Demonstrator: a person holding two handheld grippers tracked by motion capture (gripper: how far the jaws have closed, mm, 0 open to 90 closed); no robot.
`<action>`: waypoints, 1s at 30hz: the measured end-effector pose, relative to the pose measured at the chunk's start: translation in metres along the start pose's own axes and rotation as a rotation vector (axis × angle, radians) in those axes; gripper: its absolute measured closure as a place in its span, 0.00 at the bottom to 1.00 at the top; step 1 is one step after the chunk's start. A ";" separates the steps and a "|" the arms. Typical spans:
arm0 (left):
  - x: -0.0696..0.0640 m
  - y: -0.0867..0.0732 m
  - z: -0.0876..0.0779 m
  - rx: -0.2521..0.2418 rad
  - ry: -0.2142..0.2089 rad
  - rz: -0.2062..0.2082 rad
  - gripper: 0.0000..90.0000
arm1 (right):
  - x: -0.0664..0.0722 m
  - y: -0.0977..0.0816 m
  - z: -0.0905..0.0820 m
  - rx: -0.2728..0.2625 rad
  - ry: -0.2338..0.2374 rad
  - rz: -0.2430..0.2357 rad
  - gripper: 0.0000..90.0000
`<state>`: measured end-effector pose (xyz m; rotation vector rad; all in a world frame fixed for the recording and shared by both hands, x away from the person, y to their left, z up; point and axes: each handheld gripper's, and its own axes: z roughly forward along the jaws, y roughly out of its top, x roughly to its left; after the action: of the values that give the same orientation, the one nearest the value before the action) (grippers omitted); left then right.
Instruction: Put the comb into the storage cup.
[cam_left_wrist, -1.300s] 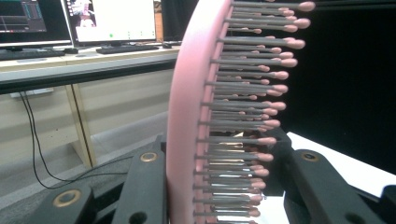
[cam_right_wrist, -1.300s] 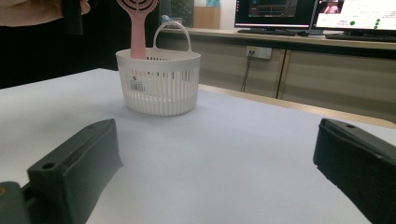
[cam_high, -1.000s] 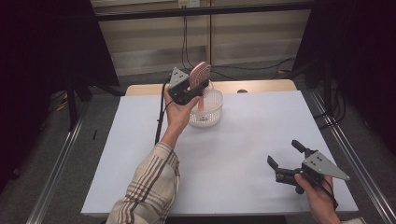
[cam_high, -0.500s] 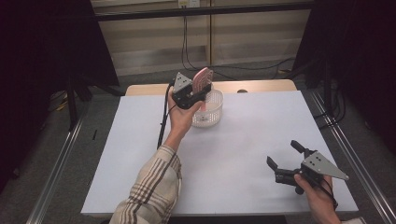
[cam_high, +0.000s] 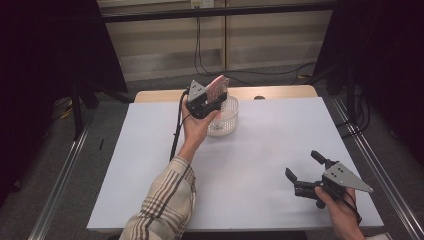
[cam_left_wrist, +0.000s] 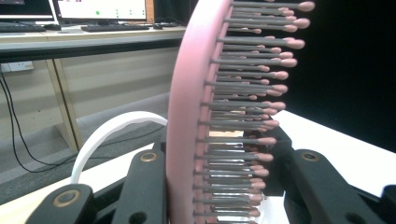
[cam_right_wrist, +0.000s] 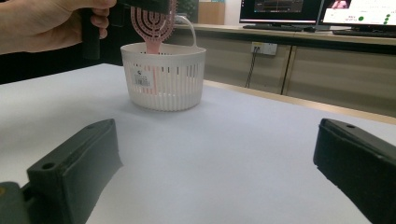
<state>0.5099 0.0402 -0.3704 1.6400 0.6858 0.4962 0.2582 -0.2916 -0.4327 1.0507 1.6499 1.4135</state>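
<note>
The left tool (cam_high: 212, 100) grasps the pink hairbrush (cam_high: 218, 86) over the white basket (cam_high: 227, 120) at the far counter (cam_high: 150, 150); its handle could snag the rim and tip the basket. The right tool (cam_high: 306, 172) rests released, near right.

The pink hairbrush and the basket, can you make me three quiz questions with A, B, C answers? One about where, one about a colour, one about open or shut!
1. Where is the handle end of the pink hairbrush?
A. Down inside the white basket
B. Flat on the table
C. On the floor

2. What colour are the round tips of the brush's bristles?
A. Green
B. Pink
C. Yellow

3. How is the right gripper?
A. Shut on the brush
B. Shut on the basket
C. Open, holding nothing

Answers:
1 A, the right gripper view shows the handle behind the basket's slots.
2 B, the left gripper view shows pink tips on grey pins.
3 C, its jaws stand wide apart over bare table, while the left gripper clamps the brush.
</note>
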 end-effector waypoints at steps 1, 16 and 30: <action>0.001 0.000 0.000 0.000 -0.003 0.002 0.70 | 0.000 0.000 0.000 -0.001 0.002 -0.003 0.00; 0.005 -0.011 0.004 -0.001 0.004 -0.018 0.70 | 0.000 -0.001 0.001 0.004 0.002 -0.004 0.00; 0.015 -0.009 -0.001 0.028 0.034 -0.001 0.67 | 0.000 -0.001 0.002 0.009 0.008 -0.003 0.00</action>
<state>0.5183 0.0521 -0.3794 1.6609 0.7219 0.5163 0.2598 -0.2913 -0.4341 1.0483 1.6647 1.4108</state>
